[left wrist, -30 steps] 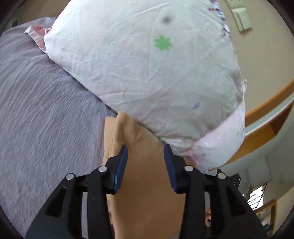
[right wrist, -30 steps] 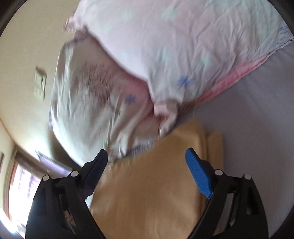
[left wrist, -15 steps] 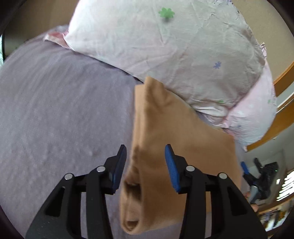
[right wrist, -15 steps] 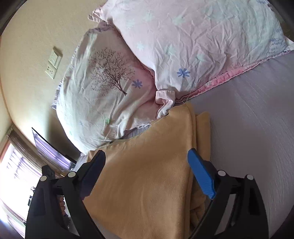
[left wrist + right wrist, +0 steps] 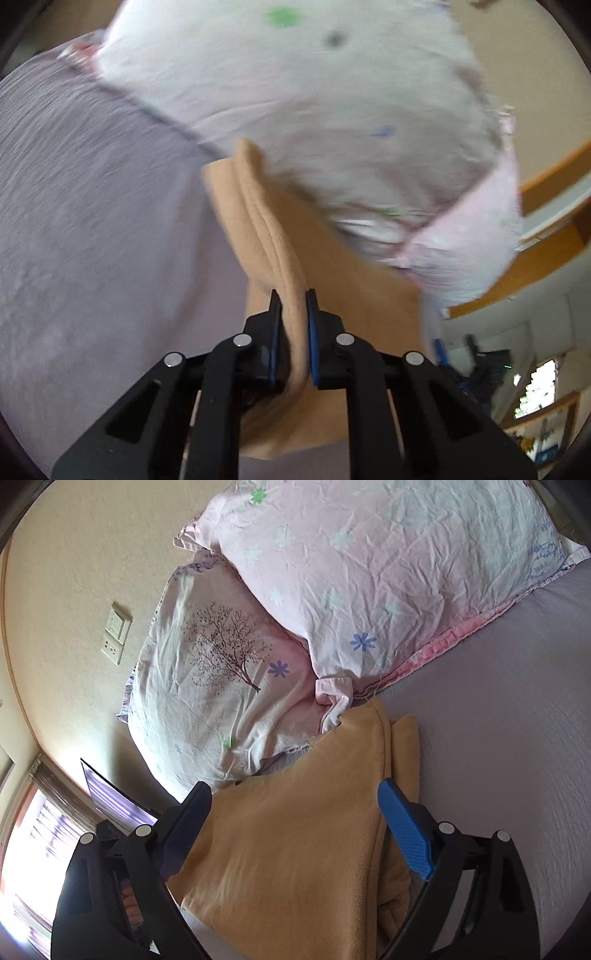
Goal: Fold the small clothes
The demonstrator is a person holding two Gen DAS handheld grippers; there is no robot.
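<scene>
A tan fleece garment [image 5: 332,295] lies folded on the lilac bedsheet [image 5: 92,221], its far end tucked against the pillows. My left gripper [image 5: 293,299] is shut on the garment's raised folded edge, with the cloth pinched between the blue pads. In the right wrist view the same garment [image 5: 295,842] fills the space under my right gripper [image 5: 295,797], which is wide open and hovers just above the cloth, holding nothing.
Two pale floral pillows [image 5: 369,572] [image 5: 221,686] lie against the beige wall [image 5: 74,572] beyond the garment. The sheet [image 5: 517,720] stretches to the right. A wooden shelf edge [image 5: 546,221] and a bright window [image 5: 29,830] lie off the bed.
My left gripper has closed on the garment's folded edge; it was open around it before. The left view swung and blurred. My right gripper stayed open over the cloth.
</scene>
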